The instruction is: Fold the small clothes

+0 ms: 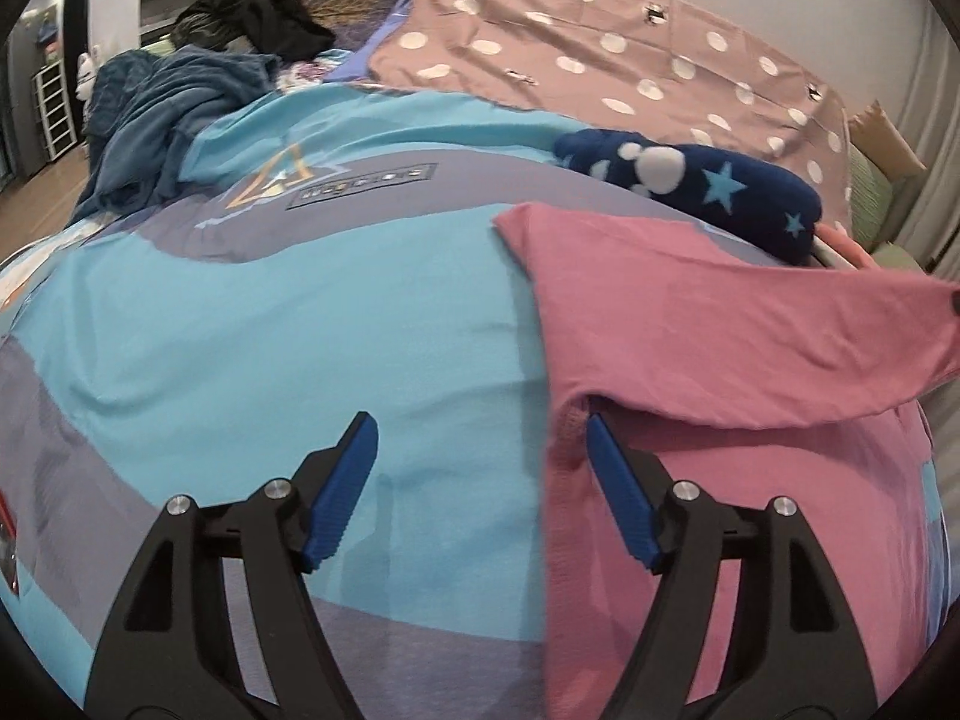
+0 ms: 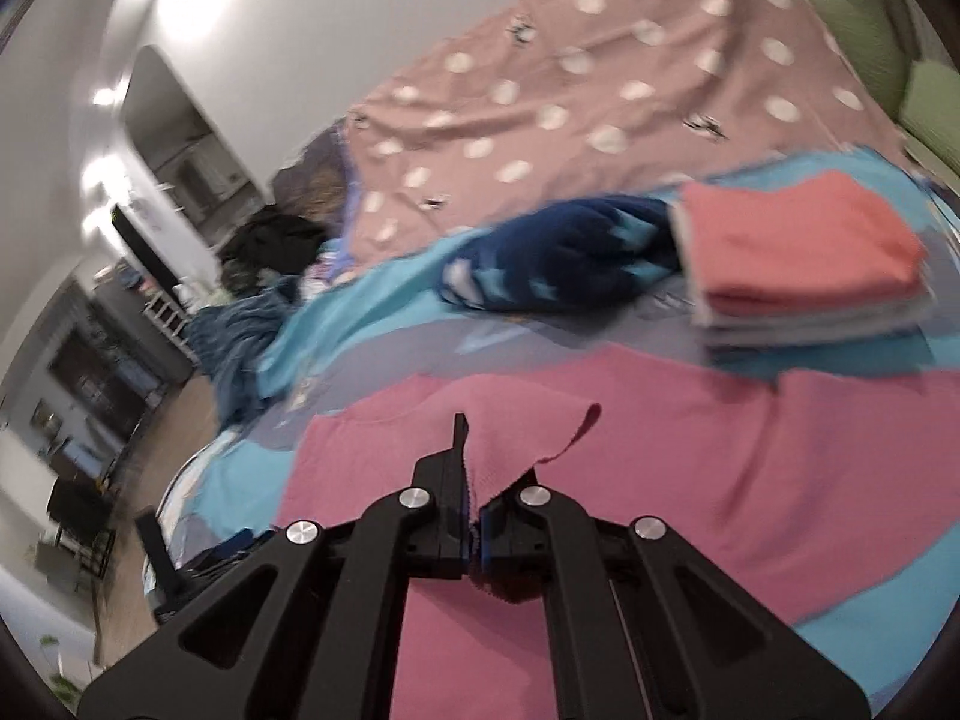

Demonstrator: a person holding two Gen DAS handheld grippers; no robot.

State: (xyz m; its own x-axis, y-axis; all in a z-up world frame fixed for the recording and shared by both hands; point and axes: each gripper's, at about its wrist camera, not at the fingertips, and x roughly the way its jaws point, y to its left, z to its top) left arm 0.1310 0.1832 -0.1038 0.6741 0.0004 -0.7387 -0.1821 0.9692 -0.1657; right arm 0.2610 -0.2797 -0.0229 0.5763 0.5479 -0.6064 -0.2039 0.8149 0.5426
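Note:
A pink garment (image 1: 720,420) lies on the blue and grey bedcover (image 1: 300,330), with its upper part lifted and folded over toward the left. My left gripper (image 1: 480,480) is open and empty, low over the bedcover, its right finger (image 1: 618,498) at the garment's left edge. My right gripper (image 2: 474,468) is shut on a corner of the pink garment (image 2: 660,480) and holds it up above the rest of the cloth.
A navy star-patterned garment (image 1: 708,186) lies behind the pink one. A stack of folded clothes (image 2: 798,252) with a coral piece on top sits at the right. A dotted mauve sheet (image 1: 600,48), a dark blue blanket (image 1: 162,114) and black clothes (image 1: 258,18) lie farther back.

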